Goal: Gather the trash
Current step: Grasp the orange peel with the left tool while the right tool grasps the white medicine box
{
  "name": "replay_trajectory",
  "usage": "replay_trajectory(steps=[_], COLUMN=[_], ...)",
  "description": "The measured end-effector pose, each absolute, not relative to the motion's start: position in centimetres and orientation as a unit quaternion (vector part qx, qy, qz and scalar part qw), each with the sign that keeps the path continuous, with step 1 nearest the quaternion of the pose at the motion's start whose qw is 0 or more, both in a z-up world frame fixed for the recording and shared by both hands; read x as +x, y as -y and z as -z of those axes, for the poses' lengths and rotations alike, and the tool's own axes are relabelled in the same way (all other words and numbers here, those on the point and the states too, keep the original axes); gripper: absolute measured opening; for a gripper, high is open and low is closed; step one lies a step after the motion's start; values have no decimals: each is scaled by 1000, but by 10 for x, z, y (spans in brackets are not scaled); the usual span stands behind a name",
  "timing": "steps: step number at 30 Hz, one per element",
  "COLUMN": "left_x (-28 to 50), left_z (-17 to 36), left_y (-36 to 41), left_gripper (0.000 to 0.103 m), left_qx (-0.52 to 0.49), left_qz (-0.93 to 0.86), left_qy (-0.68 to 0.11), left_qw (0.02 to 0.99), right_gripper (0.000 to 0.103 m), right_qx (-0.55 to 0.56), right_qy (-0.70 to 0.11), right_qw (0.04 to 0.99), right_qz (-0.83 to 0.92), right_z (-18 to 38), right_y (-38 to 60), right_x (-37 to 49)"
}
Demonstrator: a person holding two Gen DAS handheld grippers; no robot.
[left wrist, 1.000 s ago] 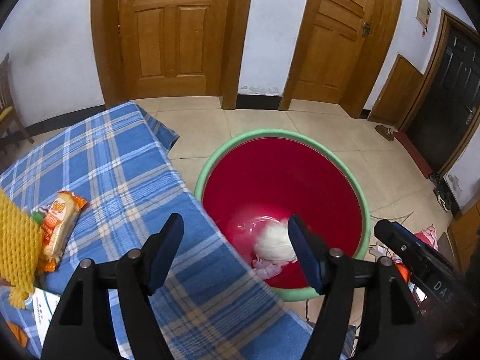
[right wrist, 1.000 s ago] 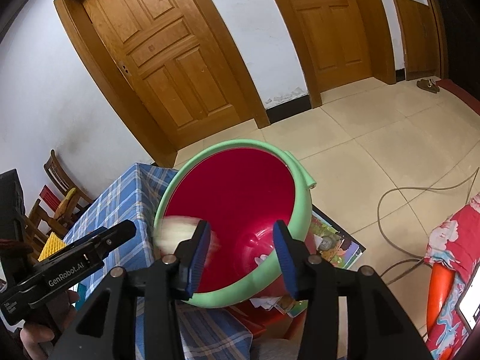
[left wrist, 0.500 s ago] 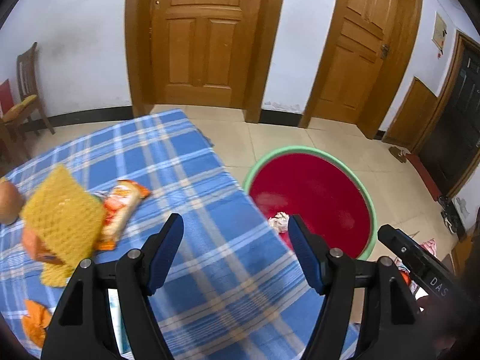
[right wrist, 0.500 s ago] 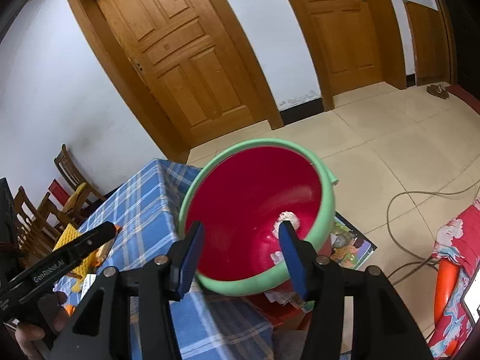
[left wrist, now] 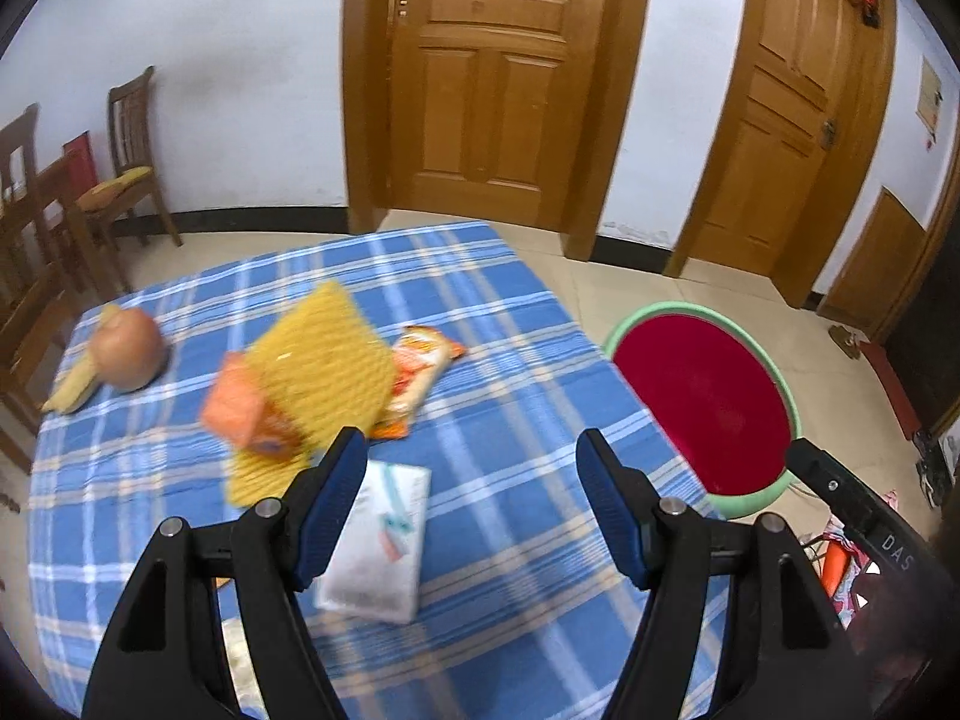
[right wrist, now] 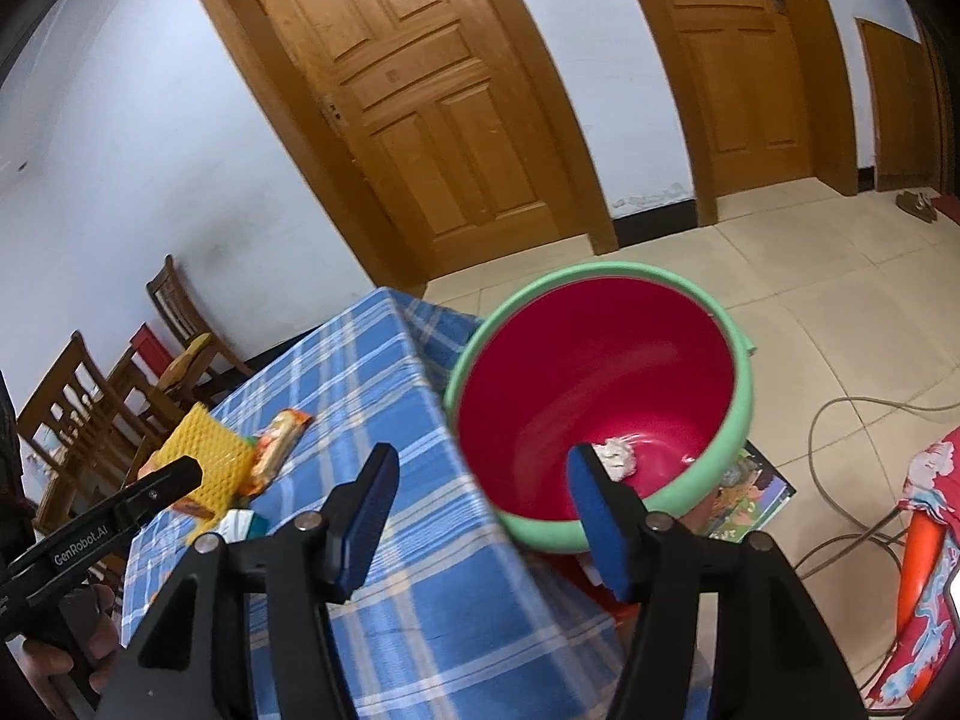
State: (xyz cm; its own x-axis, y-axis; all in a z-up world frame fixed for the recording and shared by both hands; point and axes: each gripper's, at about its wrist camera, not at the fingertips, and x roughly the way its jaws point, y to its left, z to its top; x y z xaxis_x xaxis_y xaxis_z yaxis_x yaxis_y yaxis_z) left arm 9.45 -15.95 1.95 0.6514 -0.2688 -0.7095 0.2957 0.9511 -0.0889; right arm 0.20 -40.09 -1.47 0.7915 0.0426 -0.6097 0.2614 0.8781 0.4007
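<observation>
A green bin with a red inside [right wrist: 600, 396] stands beside the blue checked table [left wrist: 480, 510]; crumpled white trash [right wrist: 615, 456] lies at its bottom. On the table lie a yellow foam net [left wrist: 318, 372], an orange snack wrapper [left wrist: 420, 378], an orange packet [left wrist: 240, 408] and a white packet [left wrist: 378, 540]. My left gripper [left wrist: 474, 474] is open above the table, the white packet just under its left finger. My right gripper [right wrist: 480, 492] hangs over the table's edge by the bin [left wrist: 702, 402], jaws opening, nothing between them.
An onion [left wrist: 126, 348] and a yellowish peel [left wrist: 69, 387] lie at the table's far left. Wooden chairs [left wrist: 126, 168] stand along the left wall. Wooden doors [left wrist: 498, 78] are behind. A cable [right wrist: 840, 420] runs over the tiled floor, near a book [right wrist: 750, 492] and red cloth [right wrist: 924, 540].
The left gripper swung left from over the bin to over the table's trash. A white wad left the right gripper and fell into the bin; its jaws widened and it drew back.
</observation>
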Motion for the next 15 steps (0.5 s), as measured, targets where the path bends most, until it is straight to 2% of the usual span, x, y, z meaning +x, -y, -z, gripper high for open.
replay_trajectory(steps=[15], left_x=[74], left_z=[-12], left_y=[59], left_gripper=[72], left_qx=[-9], left_qz=[58], left_qy=[-398], left_qw=[915], right_gripper=[68], right_qx=[213], right_qy=[-339], right_qw=[916], right_qz=[3], right_z=[10], right_y=[331], right_x=[4])
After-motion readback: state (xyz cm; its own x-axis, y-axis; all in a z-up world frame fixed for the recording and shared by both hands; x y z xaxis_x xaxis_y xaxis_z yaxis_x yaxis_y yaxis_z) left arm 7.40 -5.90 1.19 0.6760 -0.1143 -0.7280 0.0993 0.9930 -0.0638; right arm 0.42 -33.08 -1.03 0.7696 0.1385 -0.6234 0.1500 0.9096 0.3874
